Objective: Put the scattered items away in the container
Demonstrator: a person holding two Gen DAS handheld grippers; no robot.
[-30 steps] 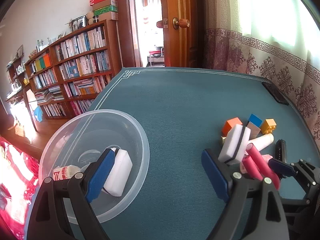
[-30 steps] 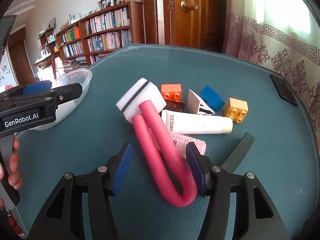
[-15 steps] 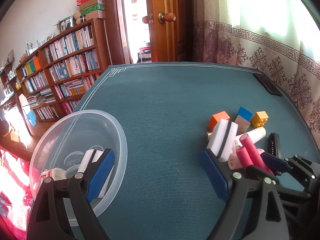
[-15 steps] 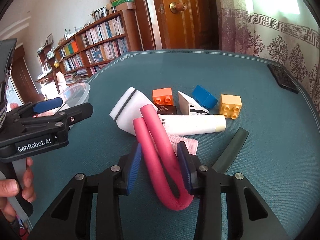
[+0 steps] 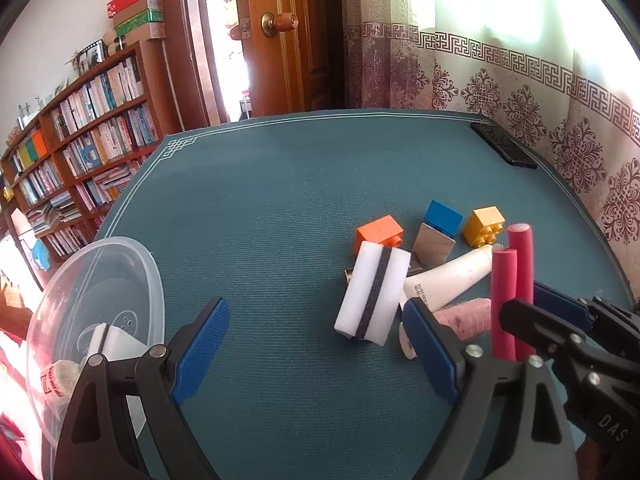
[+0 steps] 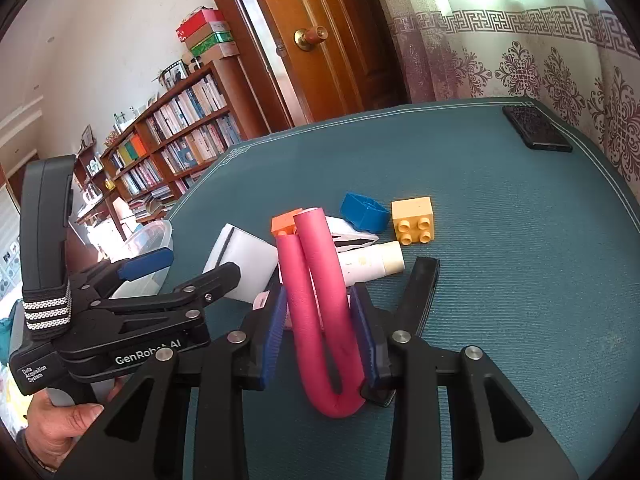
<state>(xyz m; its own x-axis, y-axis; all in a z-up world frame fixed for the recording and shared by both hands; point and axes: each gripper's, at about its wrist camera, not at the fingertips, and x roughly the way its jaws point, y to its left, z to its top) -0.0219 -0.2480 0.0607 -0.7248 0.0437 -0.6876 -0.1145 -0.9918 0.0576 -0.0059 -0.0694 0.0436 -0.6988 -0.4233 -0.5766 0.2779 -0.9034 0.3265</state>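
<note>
Closest to the right wrist camera, the right gripper [image 6: 318, 336] has its blue-padded jaws clenched on a bent pink foam roller [image 6: 316, 280], the U-shaped bend low between the pads and both ends pointing up and away. From the left wrist camera those two pink ends stand upright at the right edge, lifted above the teal table mat [image 5: 280, 200]. The left gripper [image 5: 316, 344] hangs with its jaws released and wide apart, nothing between them, held by a hand [image 6: 60, 420] at the lower left of the right view.

Just beyond lies the pile: a white sponge block with a dark stripe [image 5: 374, 292], a pink fuzzy roll [image 5: 466, 318] beside a white squeeze tube [image 5: 448, 280], and a flat dark strip [image 6: 420, 292] just right of the clenched pads. Behind them sit an orange toy brick [image 5: 378, 232], a blue toy brick [image 5: 442, 216], a yellow studded toy brick [image 6: 412, 220] and a small wedge-shaped packet [image 5: 434, 244].

Off to the left, well apart from the pile, the clear plastic bowl [image 5: 152, 280] holds another white sponge [image 5: 116, 342] and what looks like a small roll or bottle, too distorted to name. A black phone-like slab [image 6: 536, 132] lies at the far right edge of the mat.
</note>
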